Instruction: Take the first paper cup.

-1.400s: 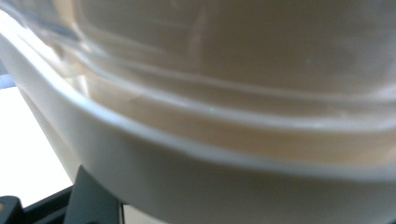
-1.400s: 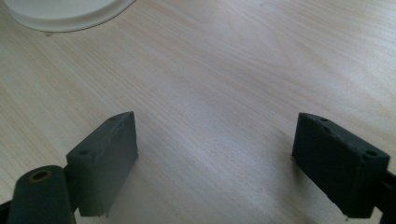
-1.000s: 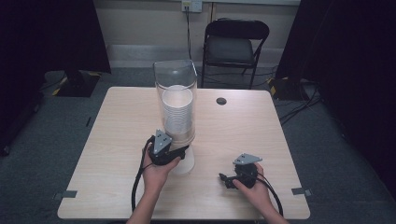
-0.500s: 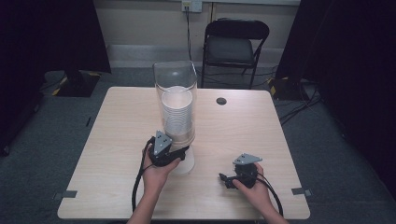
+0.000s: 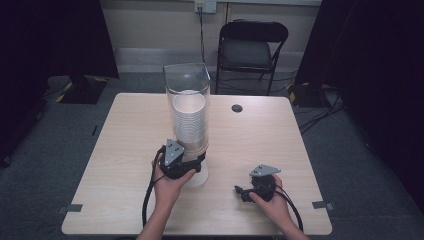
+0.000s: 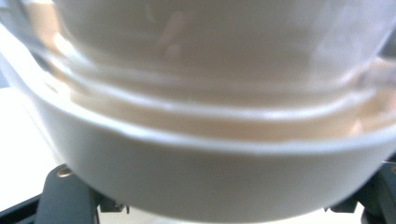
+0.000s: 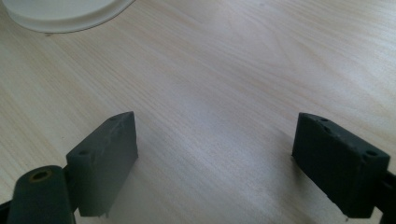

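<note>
One cup dispenser (image 5: 188,125), one table (image 5: 125,145), one chair (image 5: 252,47), two grippers.

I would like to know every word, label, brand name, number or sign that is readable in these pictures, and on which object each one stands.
None: no readable text, number or sign in any view.
The clear cup dispenser, the white cups inside it and its white base carry no print.
The table, the folding chair and the wall socket show no lettering; the socket is too small to tell.
</note>
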A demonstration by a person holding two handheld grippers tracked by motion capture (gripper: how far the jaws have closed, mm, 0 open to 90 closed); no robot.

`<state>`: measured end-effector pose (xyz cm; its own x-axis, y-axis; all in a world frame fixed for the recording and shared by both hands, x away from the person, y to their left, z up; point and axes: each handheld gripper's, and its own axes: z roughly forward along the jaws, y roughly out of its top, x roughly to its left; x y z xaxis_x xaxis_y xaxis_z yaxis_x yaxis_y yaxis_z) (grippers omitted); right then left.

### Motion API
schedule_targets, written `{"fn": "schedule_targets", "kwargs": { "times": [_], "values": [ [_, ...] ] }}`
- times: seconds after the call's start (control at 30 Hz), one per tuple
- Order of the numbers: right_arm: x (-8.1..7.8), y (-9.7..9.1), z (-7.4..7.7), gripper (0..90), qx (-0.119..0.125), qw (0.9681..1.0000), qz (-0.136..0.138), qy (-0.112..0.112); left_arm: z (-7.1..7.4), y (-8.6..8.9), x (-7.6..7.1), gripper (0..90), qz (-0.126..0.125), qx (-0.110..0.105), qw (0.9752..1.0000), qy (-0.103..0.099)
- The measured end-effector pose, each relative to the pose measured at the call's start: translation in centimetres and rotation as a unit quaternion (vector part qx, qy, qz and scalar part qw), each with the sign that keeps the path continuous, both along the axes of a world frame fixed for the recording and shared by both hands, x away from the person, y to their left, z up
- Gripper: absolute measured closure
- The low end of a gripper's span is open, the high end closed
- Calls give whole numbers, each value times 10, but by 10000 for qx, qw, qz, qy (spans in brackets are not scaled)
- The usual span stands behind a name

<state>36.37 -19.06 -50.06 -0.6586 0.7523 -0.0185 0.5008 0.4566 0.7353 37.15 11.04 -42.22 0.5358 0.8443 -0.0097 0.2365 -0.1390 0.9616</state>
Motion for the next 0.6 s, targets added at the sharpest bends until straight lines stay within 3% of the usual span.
{"fn": "schedule_targets", "kwargs": {
  "times": [0.13, 0.27, 0.37, 0.43, 0.47, 0.53, 0.6],
  "values": [
    [0, 0, 0, 137, -2, 10000, 1, -3, 1, 0, 3, 258, -10, -78, 10000, -28],
    [0, 0, 0, 137, 1, 10000, -3, -1, 1, 1, 3, 315, 40, 0, 9999, -96],
    [0, 0, 0, 137, 1, 10000, -3, 1, 1, 1, 4, 327, -36, -19, 10000, -31],
    [0, 0, 0, 137, 0, 10000, -17, 11, 0, 3, 5, 337, -79, -52, 9999, 117],
    [0, 0, 0, 137, -2, 10000, -1, -1, -1, 2, 4, 339, -30, -59, 9999, 78],
    [0, 0, 0, 137, -3, 10000, -1, -1, -2, 1, 5, 344, -51, -43, 10000, 19],
    [0, 0, 0, 137, -4, 10000, -9, -6, -2, 0, 4, 346, -17, 117, 9999, 18]
  ]
}}
